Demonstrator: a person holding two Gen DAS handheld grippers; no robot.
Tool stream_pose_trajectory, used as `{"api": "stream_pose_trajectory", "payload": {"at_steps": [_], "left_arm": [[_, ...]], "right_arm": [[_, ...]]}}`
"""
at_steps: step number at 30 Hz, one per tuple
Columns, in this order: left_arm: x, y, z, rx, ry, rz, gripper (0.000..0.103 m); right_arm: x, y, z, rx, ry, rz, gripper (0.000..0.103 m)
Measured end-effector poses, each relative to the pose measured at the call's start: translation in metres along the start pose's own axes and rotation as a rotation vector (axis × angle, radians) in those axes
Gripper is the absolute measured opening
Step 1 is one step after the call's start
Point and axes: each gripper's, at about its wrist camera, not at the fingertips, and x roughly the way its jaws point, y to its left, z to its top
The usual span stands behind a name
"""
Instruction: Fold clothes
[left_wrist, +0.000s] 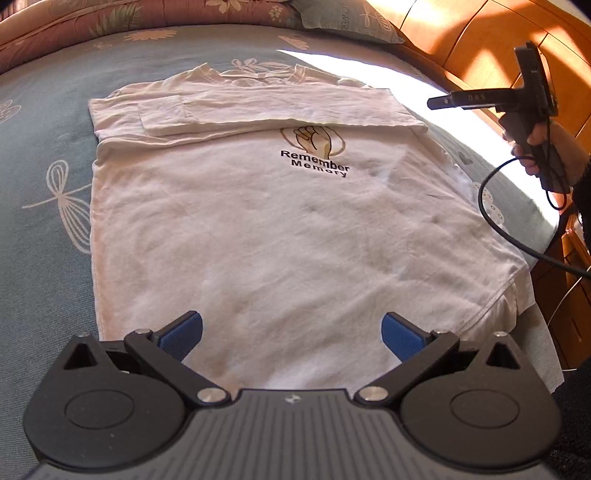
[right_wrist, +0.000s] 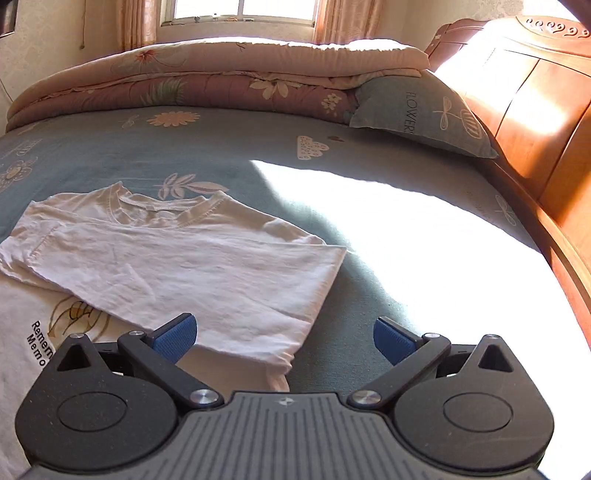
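A white T-shirt with a fist print and the words "Remember Memory" lies flat on the blue bed cover. Both sleeves are folded across its chest; the upper one shows in the right wrist view. My left gripper is open and empty above the shirt's hem end. My right gripper is open and empty above the shirt's right shoulder edge. It also shows in the left wrist view, held in a hand at the bed's right side.
A folded floral quilt and a blue pillow lie at the far end of the bed. A wooden headboard runs along the right. A black cable hangs from the right gripper. Bright sunlight falls on the cover.
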Motion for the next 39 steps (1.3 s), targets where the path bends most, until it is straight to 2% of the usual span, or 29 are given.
{"api": "stream_pose_trajectory", "payload": {"at_steps": [2, 5, 9, 11, 13, 15, 19, 24, 27, 30, 31, 33, 35, 37, 39], "left_arm": [[0.006, -0.006, 0.01, 0.001, -0.005, 0.022, 0.102], [0.016, -0.017, 0.024, 0.0, -0.009, 0.043, 0.102], [0.028, -0.032, 0.038, -0.017, -0.009, 0.009, 0.102], [0.034, -0.04, 0.042, -0.004, -0.002, 0.0, 0.102], [0.039, -0.047, 0.045, 0.008, 0.005, -0.006, 0.102], [0.041, -0.05, 0.046, 0.013, 0.008, -0.008, 0.102], [0.039, -0.048, 0.045, 0.007, 0.005, -0.017, 0.102], [0.036, -0.046, 0.044, 0.0, -0.003, -0.026, 0.102], [0.032, -0.04, 0.046, -0.015, -0.021, -0.01, 0.102], [0.028, -0.033, 0.048, -0.037, -0.038, 0.008, 0.102], [0.027, -0.03, 0.048, -0.049, -0.044, 0.011, 0.102], [0.025, -0.025, 0.047, -0.07, -0.049, 0.014, 0.102], [0.023, -0.02, 0.045, -0.085, -0.054, 0.017, 0.102], [0.022, -0.014, 0.042, -0.093, -0.056, 0.013, 0.102], [0.022, -0.008, 0.042, -0.096, -0.059, 0.017, 0.102]], "right_arm": [[0.007, -0.016, -0.026, 0.022, 0.031, -0.045, 0.103], [0.021, -0.027, -0.046, 0.082, 0.039, -0.045, 0.103], [0.037, -0.023, -0.045, 0.118, 0.006, -0.018, 0.103], [0.046, -0.017, -0.04, 0.106, -0.005, -0.042, 0.103], [0.05, -0.011, -0.038, 0.075, -0.038, -0.121, 0.103], [0.055, -0.012, -0.044, 0.029, -0.034, -0.234, 0.103], [0.053, -0.024, -0.058, 0.078, -0.07, -0.203, 0.103], [0.037, -0.014, -0.049, 0.029, -0.023, -0.261, 0.103], [0.015, -0.003, -0.037, 0.008, -0.124, -0.173, 0.103], [0.01, 0.004, -0.015, 0.064, -0.208, 0.073, 0.103], [0.017, 0.005, -0.008, 0.108, -0.214, 0.172, 0.103], [0.039, 0.004, 0.001, 0.203, -0.197, 0.3, 0.103], [0.063, 0.003, 0.0, 0.261, -0.144, 0.317, 0.103], [0.079, -0.002, -0.01, 0.29, -0.07, 0.271, 0.103], [0.074, -0.008, -0.025, 0.277, -0.107, 0.28, 0.103]]}}
